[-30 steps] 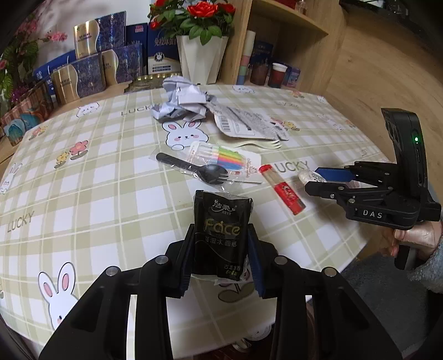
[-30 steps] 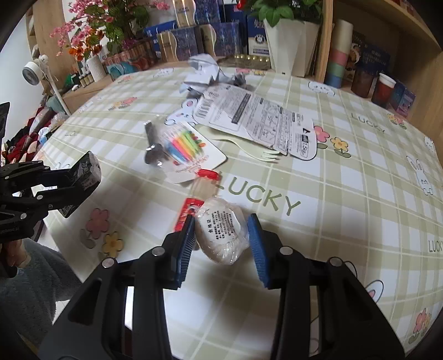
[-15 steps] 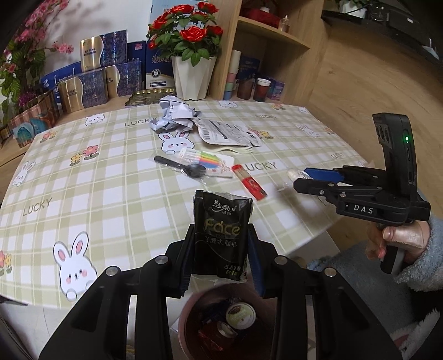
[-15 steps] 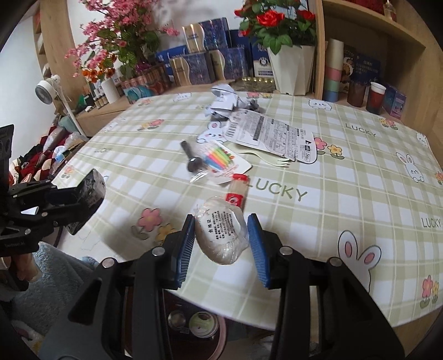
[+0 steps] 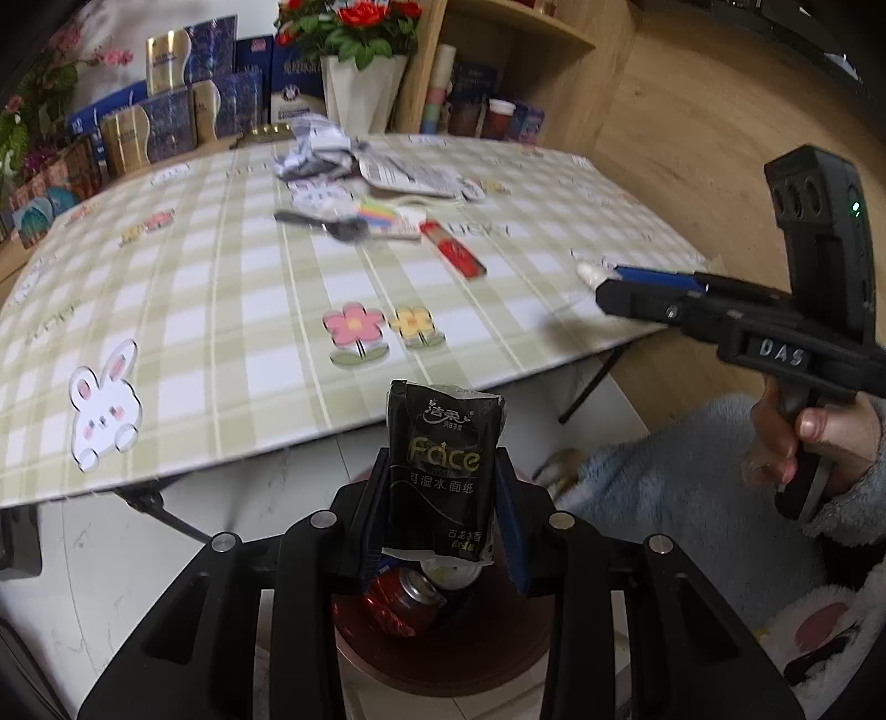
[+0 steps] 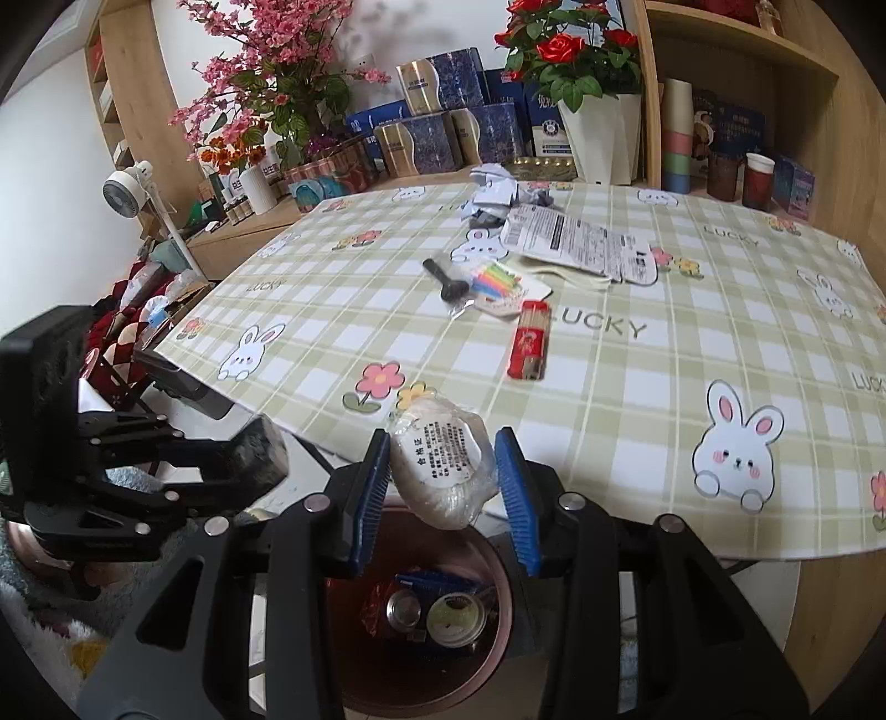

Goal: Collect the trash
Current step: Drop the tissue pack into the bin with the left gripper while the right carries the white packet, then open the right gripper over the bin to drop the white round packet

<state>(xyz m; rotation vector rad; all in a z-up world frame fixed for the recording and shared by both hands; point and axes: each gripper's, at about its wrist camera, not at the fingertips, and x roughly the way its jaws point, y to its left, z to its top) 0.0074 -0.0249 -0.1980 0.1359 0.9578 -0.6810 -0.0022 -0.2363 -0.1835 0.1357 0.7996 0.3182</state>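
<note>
A home: bunny-print tablecloth (image 6: 637,354), flowers (image 6: 559,50), wooden shelves (image 6: 764,72)

Soft daylight, fisheye warp, slight blur

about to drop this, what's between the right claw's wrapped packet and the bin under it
Nothing: in the right wrist view the wrapped packet in the right claw hangs over the open bin, only air between.

Bin (image 6: 498,559) below table (image 6: 637,387) edge, can (image 6: 402,608) inside
</note>
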